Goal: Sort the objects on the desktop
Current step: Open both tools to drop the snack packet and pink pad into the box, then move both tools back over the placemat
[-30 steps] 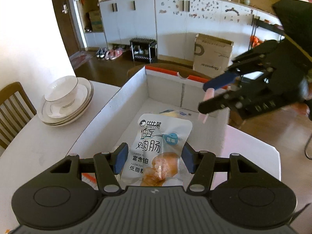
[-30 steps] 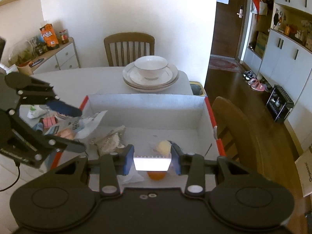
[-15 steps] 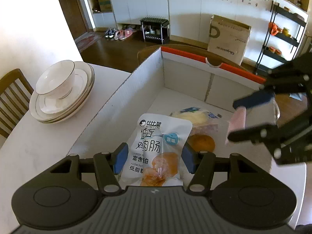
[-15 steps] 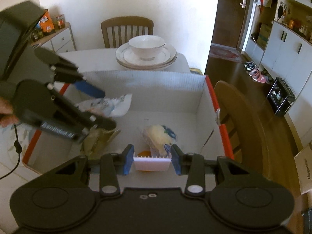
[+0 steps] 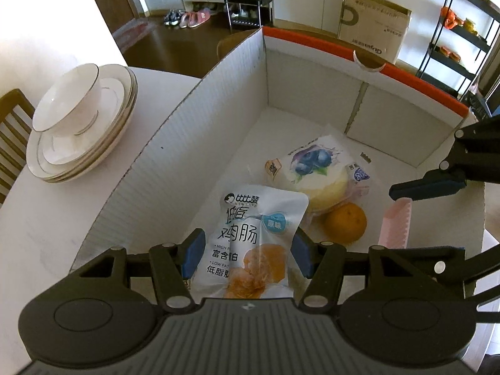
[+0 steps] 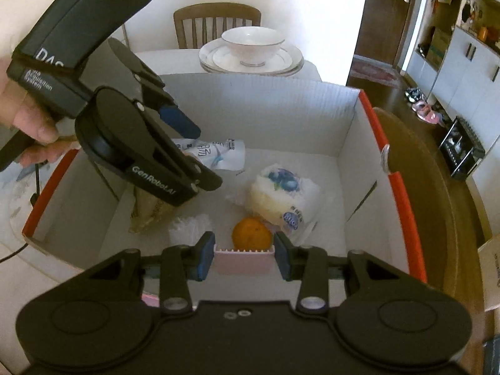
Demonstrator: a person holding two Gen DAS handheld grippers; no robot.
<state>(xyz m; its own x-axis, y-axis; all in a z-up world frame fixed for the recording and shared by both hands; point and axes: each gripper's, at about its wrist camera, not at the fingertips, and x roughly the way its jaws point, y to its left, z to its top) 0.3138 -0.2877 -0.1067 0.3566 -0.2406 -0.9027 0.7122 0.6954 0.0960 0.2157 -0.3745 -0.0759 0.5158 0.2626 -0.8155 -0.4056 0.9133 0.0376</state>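
My left gripper (image 5: 247, 254) is shut on a white snack pouch (image 5: 250, 243) with blue print and holds it over the open white cardboard box (image 5: 187, 118). My right gripper (image 6: 243, 257) is shut on a pink comb-like piece (image 6: 243, 259), seen in the left wrist view (image 5: 395, 226) above the box's right side. In the box lie an orange (image 5: 345, 223) and a wrapped blueberry cake (image 5: 315, 172). The right wrist view shows the left gripper (image 6: 200, 159) with the pouch (image 6: 215, 154), the orange (image 6: 251, 234), the cake (image 6: 279, 193) and a crumpled wrapper (image 6: 150, 212).
A bowl on stacked plates (image 5: 78, 122) stands on the white table (image 5: 47, 218) left of the box, also in the right wrist view (image 6: 251, 51). A wooden chair (image 6: 217, 23) stands behind the table. The box (image 6: 403, 200) has orange-edged walls; another chair back (image 6: 437, 203) is beyond it.
Both grippers have moved down toward the box with their loads. The box floor, the cake and the orange now show closer and larger.
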